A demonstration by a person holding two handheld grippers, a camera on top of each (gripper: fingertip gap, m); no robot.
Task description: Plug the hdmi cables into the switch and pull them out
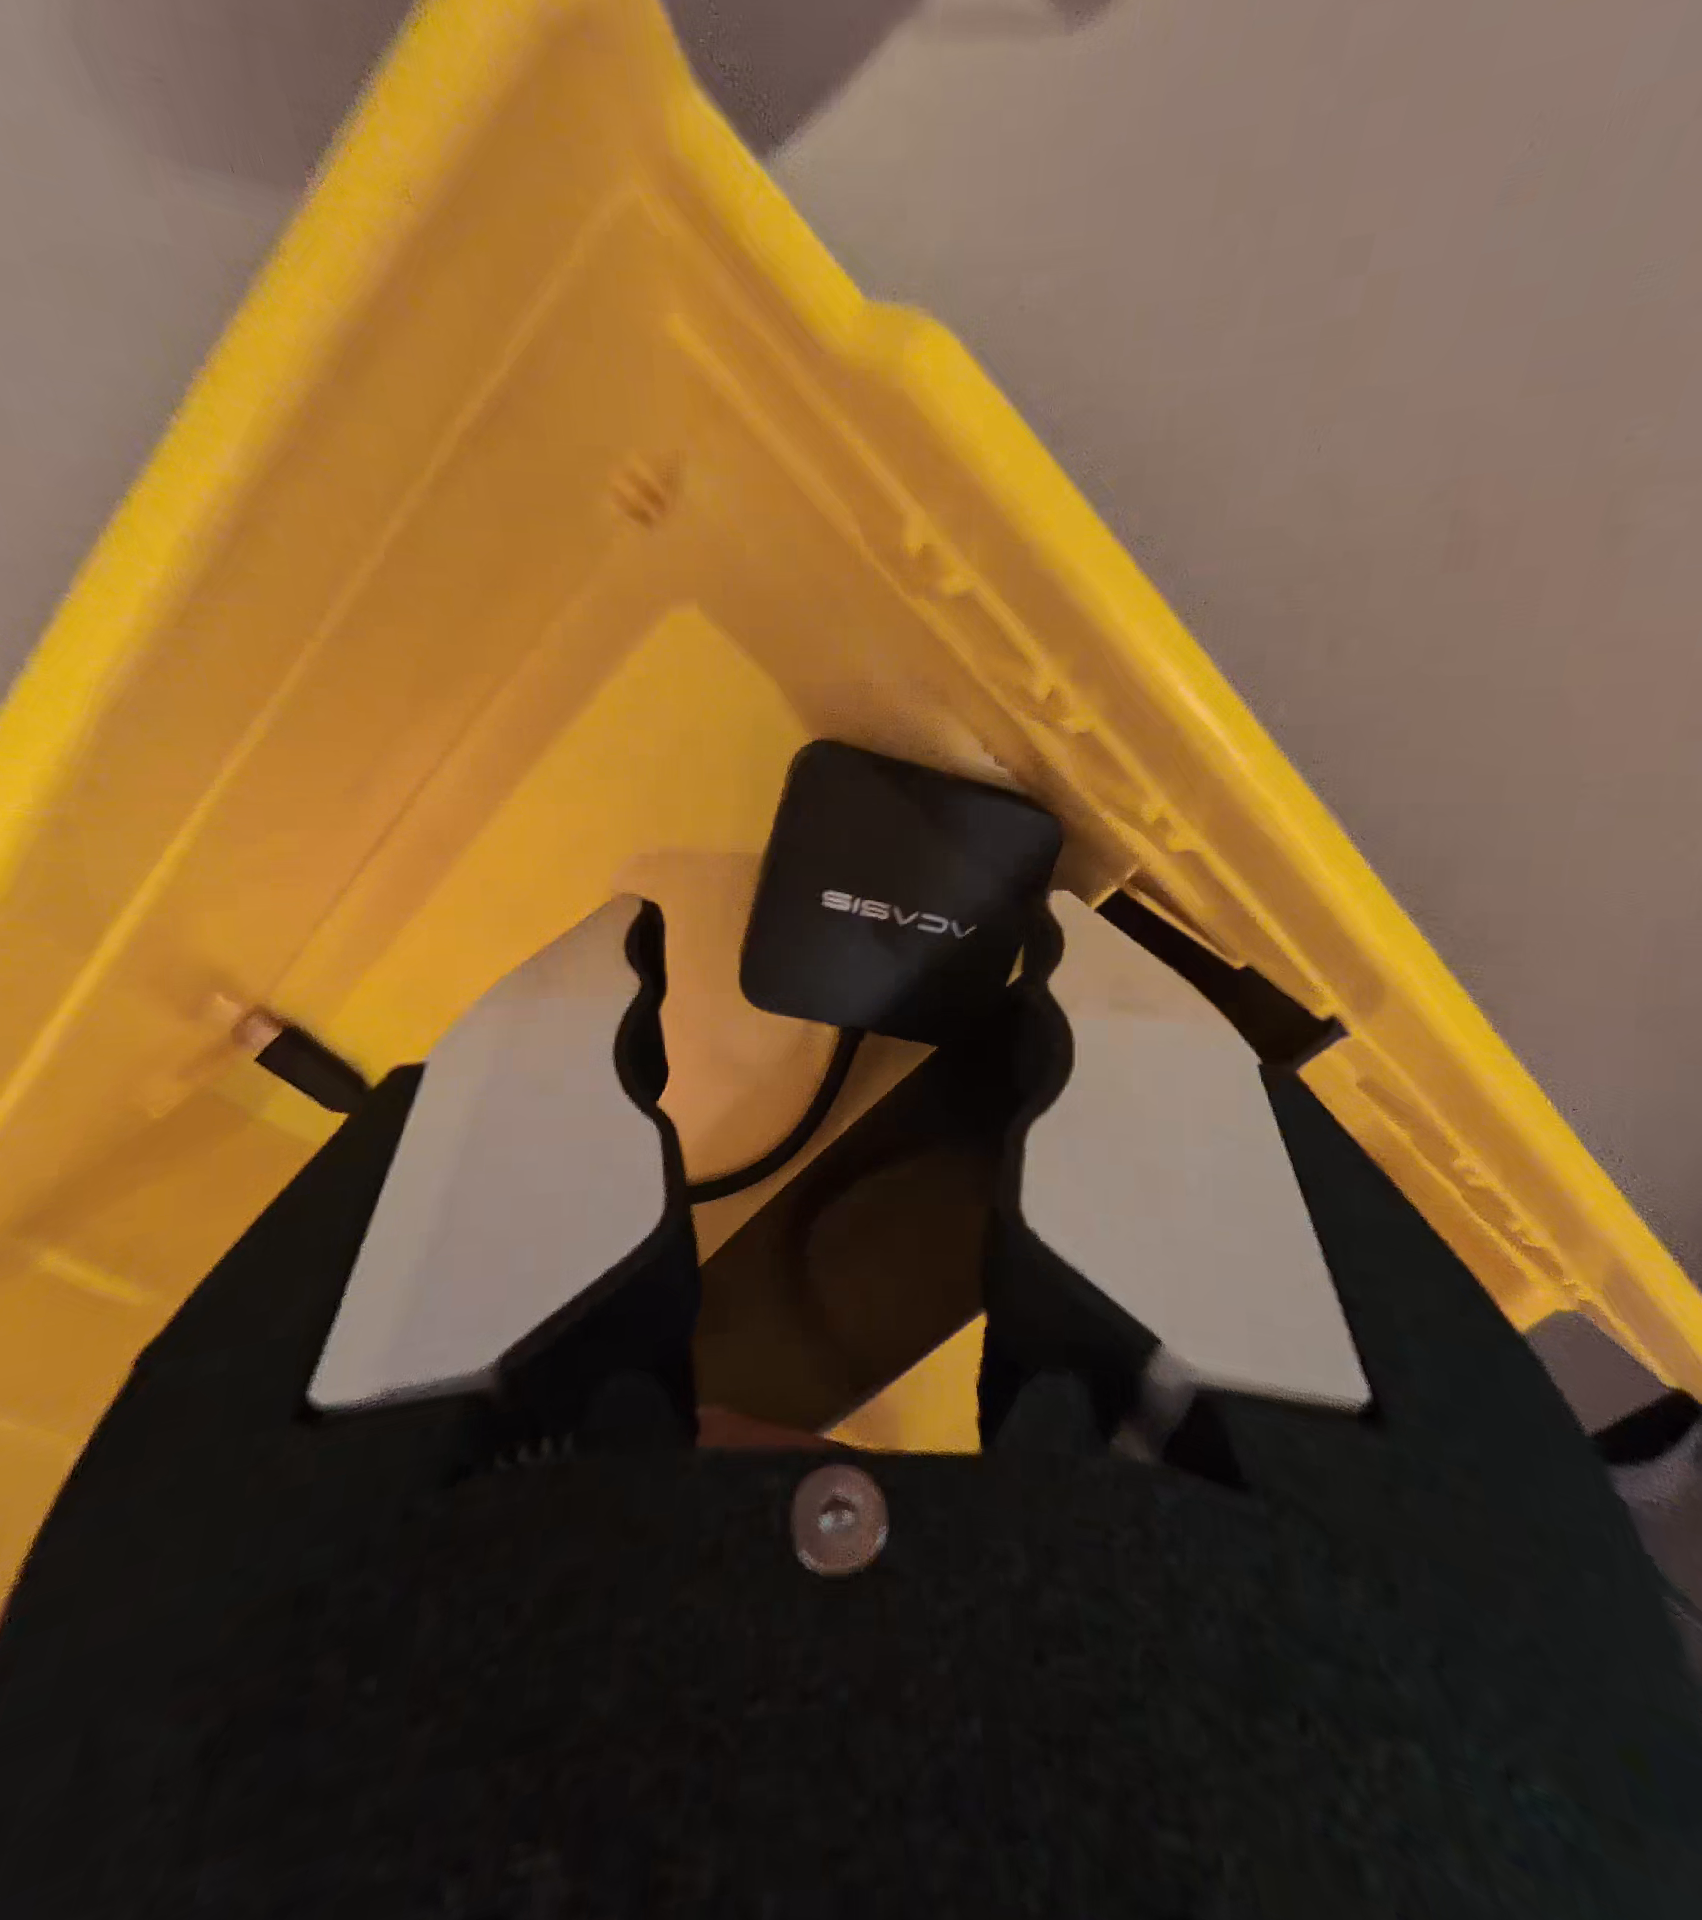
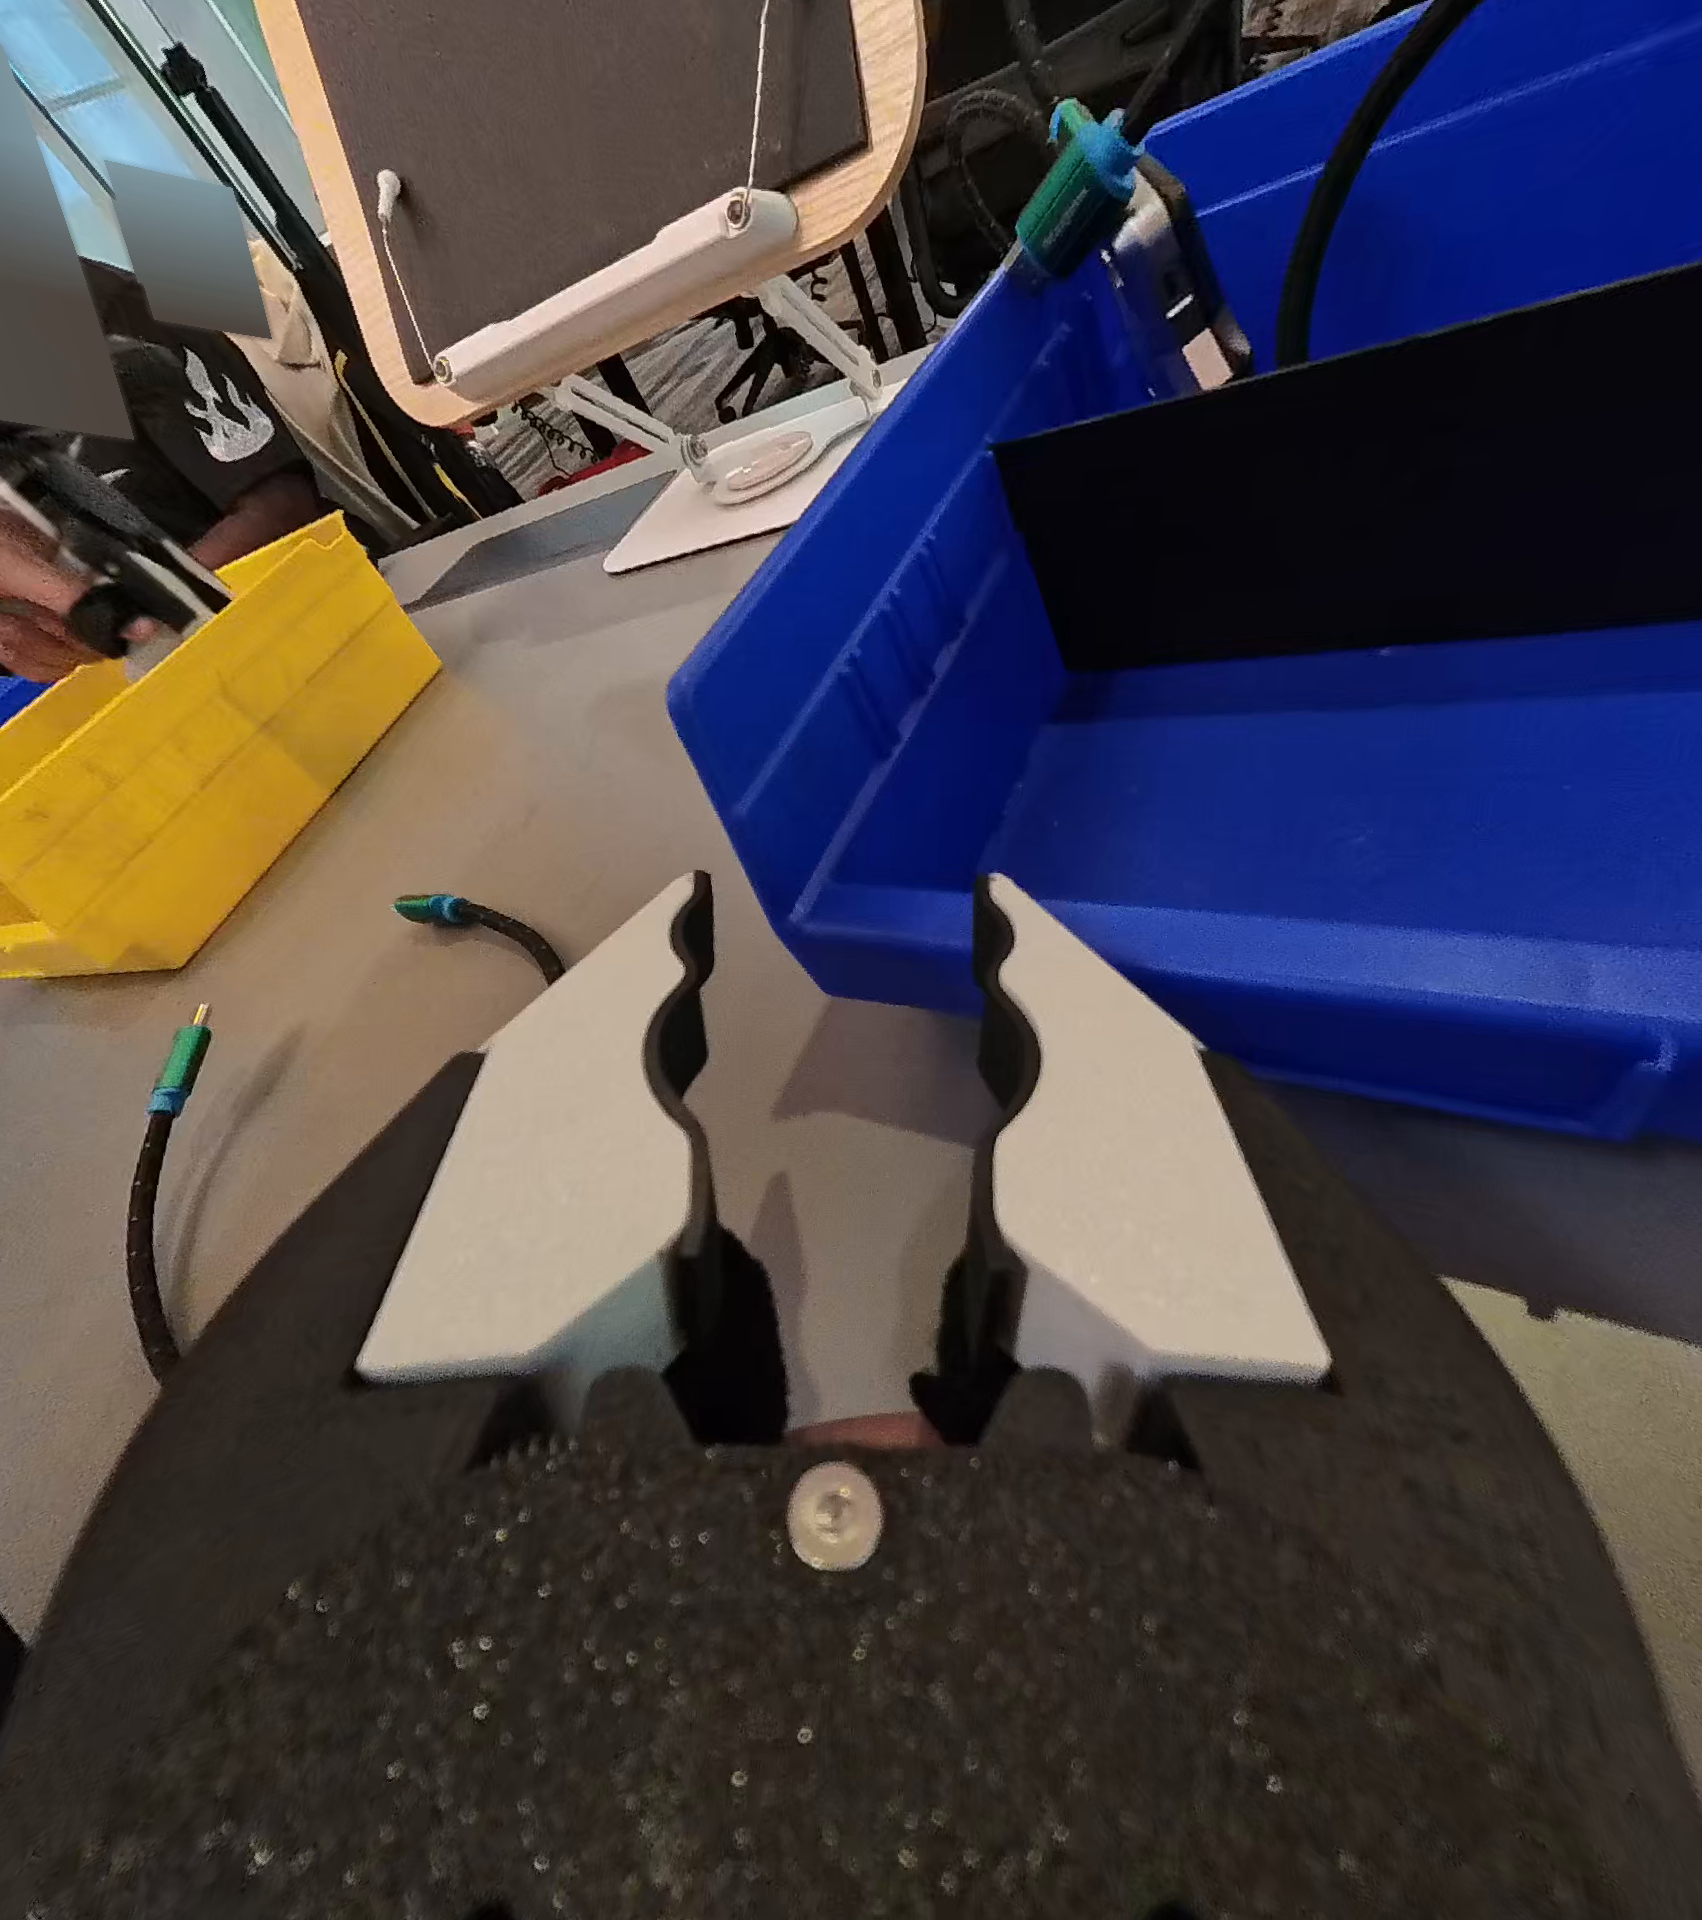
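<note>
In the left wrist view a small black square switch [image 1: 899, 894] lies in a yellow bin [image 1: 473, 644], against its right wall, with a thin black lead [image 1: 785, 1153] running from it. My left gripper [image 1: 845, 925] is open, its fingertips on either side of the switch's near edge, not closed on it. In the right wrist view my right gripper [image 2: 845, 899] is open and empty over the grey table [image 2: 556, 748]. Two green-tipped plugs [image 2: 182, 1060] [image 2: 431, 911] on black braided cable lie on the table to its left. A third green plug [image 2: 1075, 197] sits at the blue bin's far rim.
A large blue bin [image 2: 1346, 831] with a black divider [image 2: 1398, 520] stands just ahead and right of the right gripper. The yellow bin [image 2: 172, 748] is at far left, with a hand holding the left gripper [image 2: 130, 592] over it. A white lamp stand [image 2: 701, 499] is behind. Spacing between my two grippers at the tips: around 55 cm. To the thin black lead [image 1: 785, 1153]: left tips about 9 cm, right tips about 55 cm.
</note>
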